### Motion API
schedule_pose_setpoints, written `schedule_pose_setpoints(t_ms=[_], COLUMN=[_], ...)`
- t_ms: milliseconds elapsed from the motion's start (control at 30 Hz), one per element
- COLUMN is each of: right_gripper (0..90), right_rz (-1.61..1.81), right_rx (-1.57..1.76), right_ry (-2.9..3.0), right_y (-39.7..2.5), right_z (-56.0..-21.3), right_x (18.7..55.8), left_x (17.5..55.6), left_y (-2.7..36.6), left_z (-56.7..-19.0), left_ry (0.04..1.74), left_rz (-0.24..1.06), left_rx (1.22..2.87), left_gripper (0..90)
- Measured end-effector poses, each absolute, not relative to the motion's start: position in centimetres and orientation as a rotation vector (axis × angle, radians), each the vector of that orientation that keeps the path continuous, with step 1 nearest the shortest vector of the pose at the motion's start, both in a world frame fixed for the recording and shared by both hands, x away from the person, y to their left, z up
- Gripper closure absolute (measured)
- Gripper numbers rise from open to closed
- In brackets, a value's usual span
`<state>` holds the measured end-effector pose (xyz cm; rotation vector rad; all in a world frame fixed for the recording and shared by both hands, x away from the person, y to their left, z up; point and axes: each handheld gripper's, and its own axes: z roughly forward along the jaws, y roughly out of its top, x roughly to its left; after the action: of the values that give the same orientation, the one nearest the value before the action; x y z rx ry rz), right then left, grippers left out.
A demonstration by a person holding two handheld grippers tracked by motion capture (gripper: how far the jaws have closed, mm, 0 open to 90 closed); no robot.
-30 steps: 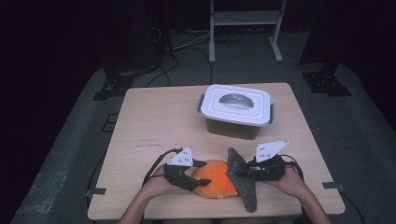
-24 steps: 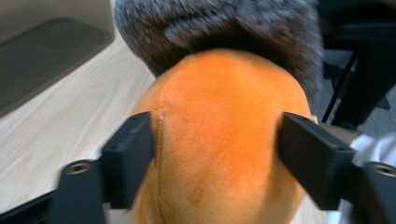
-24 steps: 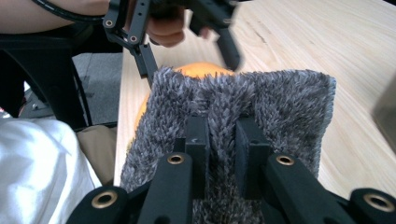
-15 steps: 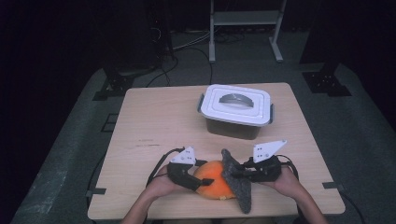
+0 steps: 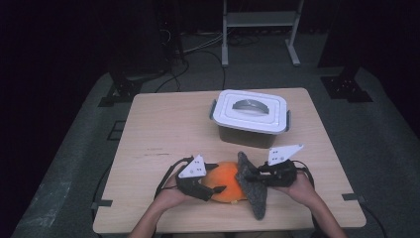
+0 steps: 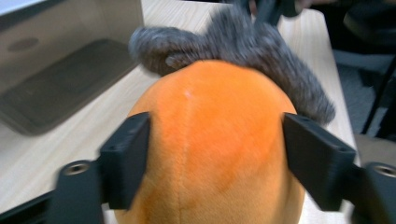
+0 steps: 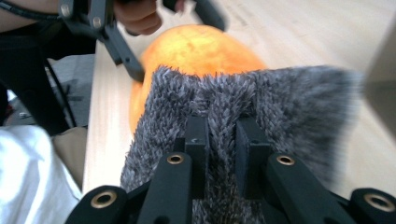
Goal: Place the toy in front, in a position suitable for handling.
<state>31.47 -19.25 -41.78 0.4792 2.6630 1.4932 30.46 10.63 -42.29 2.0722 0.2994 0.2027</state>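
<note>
Bare table [image 5: 163, 129] stretches ahead; near its front edge lies the orange plush [image 5: 229, 181], left gripper [image 5: 214, 191] clamped around it, right gripper [image 5: 247, 177] pinching its grey fuzzy fin [image 5: 253, 191], just before the lidded box [image 5: 249, 118]

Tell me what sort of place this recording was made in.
Probably a lab or studio set up for recording: a lone light wooden table on grey carpet, black cables trailing over the floor, a white metal stand behind, dark surroundings.

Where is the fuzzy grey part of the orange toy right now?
In the high view the grey fuzzy part lies at the table's near edge, right of the orange plush body, pinched by the right gripper, in front of the lidded box.
</note>
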Motion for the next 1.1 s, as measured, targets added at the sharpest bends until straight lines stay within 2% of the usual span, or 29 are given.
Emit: schedule_pose_setpoints(t_ms=[100,133,233,300,400,533,667,767,1000,1100], right_gripper=[76.7,76.6,76.6,76.6,76.5,76.5,76.5,76.4,76.3,76.3], right_rz=[1.482,1.466,1.456,1.453,1.36,1.405,1.503,1.456,1.389,1.407], right_rx=[0.419,0.402,0.404,0.414,0.457,0.461,0.42,0.398,0.46,0.472], right_ry=[2.696,2.7,2.707,2.719,2.742,2.71,2.654,2.69,2.732,2.705], right_y=[-18.1,-17.8,-17.9,-18.3,-19.0,-19.5,-18.7,-17.8,-19.0,-19.4], right_z=[-42.1,-42.0,-42.1,-42.4,-43.0,-42.4,-41.1,-41.6,-42.8,-42.3], right_x=[30.9,30.6,30.5,30.7,31.0,31.0,30.8,30.7,31.1,31.0], left_x=[31.0,31.0,30.9,31.0,31.3,31.2,30.7,30.5,30.8,30.7], left_y=[10.8,10.8,11.1,11.4,12.1,12.2,11.5,11.5,12.1,12.0], left_z=[-42.5,-42.6,-42.8,-42.9,-43.1,-43.1,-42.8,-42.7,-42.9,-42.8], left_ry=[0.365,0.359,0.335,0.328,0.336,0.299,0.236,0.214,0.233,0.236], left_rz=[0.139,0.138,0.147,0.153,0.123,0.127,0.143,0.151,0.133,0.128], left_rx=[2.064,2.077,2.101,2.112,2.101,2.101,2.116,2.142,2.131,2.131], left_gripper=[14.9,15.7,28.2,31.3,32.3,34.8,35.0,34.9,35.7,35.1])
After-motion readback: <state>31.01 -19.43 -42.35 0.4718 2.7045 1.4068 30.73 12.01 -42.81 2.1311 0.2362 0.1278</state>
